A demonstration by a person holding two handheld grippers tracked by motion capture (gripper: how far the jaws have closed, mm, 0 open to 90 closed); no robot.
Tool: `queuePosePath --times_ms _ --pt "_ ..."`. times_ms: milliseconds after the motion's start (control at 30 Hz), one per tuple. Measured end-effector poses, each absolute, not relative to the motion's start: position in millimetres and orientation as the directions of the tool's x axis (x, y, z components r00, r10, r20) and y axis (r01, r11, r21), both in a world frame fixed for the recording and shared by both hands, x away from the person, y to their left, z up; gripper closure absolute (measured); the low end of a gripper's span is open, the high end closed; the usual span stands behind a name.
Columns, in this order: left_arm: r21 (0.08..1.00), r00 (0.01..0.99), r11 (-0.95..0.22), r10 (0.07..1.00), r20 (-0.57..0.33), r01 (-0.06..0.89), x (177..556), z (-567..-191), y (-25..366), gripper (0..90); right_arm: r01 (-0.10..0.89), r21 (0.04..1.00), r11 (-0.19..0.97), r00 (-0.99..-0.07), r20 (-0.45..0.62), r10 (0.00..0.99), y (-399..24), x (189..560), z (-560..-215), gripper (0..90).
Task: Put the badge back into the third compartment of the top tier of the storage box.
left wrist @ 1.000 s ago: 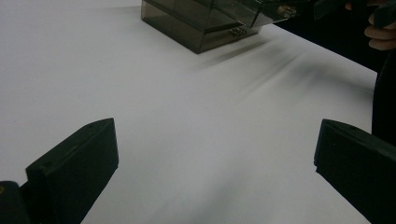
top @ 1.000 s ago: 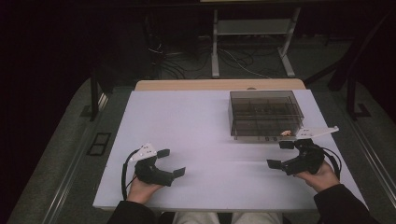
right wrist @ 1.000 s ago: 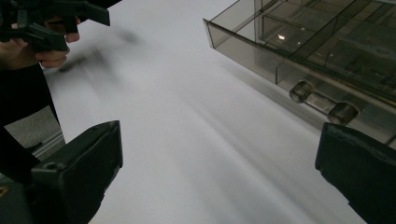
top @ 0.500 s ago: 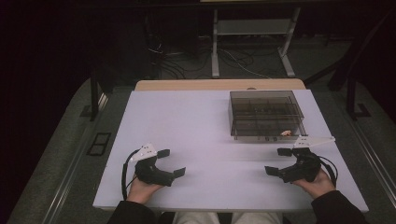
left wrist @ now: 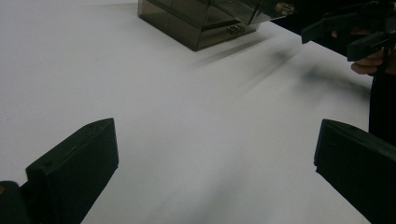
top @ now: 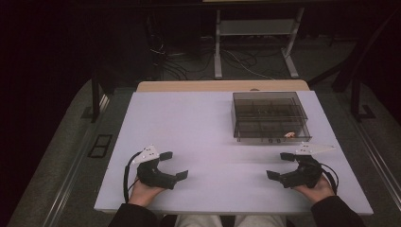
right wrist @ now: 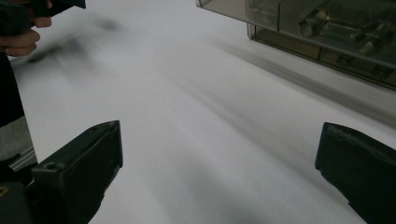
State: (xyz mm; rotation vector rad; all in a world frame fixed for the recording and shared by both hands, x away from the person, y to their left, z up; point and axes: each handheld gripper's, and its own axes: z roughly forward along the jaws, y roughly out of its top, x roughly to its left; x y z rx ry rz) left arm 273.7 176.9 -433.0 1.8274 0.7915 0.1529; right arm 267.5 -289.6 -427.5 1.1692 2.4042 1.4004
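Lower left of the high view: left gripper (top: 173, 165) low over the white bench (top: 203, 127), fingers spread wide, nothing between them, a hand (top: 142, 193) behind it at the bottom edge. Lower right of the same view: right gripper (top: 280, 166), fingers likewise spread wide and empty, held by the other hand (top: 316, 189), a pale three-cornered plate on top. Both grippers near the bench's front edge, well apart from each other, open ends turned inward toward the middle of the frame.

Upper right of the bench: smoky see-through box (top: 269, 115) with inner compartments, resting flat, nearer to the right gripper than to the left, apart from both. Small pale object (top: 289, 134) at the box's front right corner; too small to tell what.

Left gripper view: two black fingers (left wrist: 74, 168) at the bottom corners, bare white bench between them, box (left wrist: 196, 23) at the top of the frame, right gripper (left wrist: 350, 32) in the upper right corner.

Right gripper view: black fingers (right wrist: 79, 168) at the bottom corners, wide apart, over bare bench; box (right wrist: 327, 32) across the upper right, small metal parts blurred inside; a hand (right wrist: 21, 39) in the upper left corner.
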Motion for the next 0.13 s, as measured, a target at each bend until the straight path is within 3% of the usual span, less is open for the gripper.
queuePosePath --times_ms 133 --pt "0.874 0.772 -0.195 0.579 -0.263 0.444 273.9 -433.0 176.7 0.0 0.569 0.779 0.265 -0.687 0.273 0.673 -291.8 266.0 -431.0 0.2"
